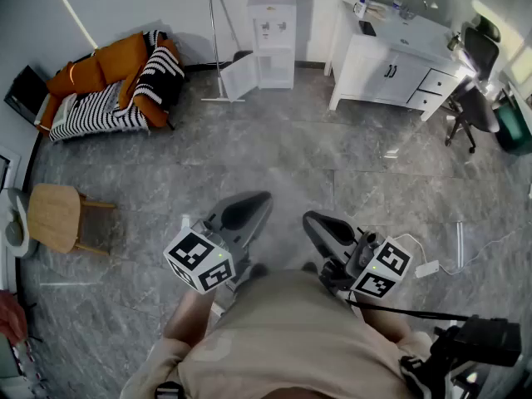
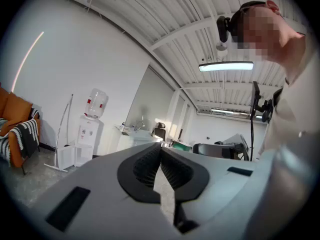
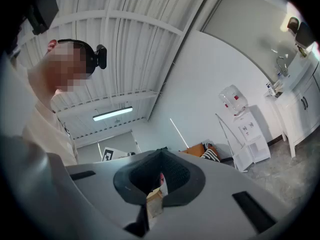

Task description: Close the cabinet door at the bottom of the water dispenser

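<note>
On the distant water dispenser [image 1: 273, 52], markings [image 1: 266, 28] are illegibly small.

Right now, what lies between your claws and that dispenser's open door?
Only bare grey floor, seen in the head view; the door stands far across the room.

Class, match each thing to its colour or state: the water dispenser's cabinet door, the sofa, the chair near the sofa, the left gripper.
Things:
1. cabinet door
2. sofa
3. chair
4. left gripper

Colour or state:
A. orange
B. jaws together
C. light wood
D. standing open

Pairs: 1-D, 2-A, 3-C, 4-B
</note>
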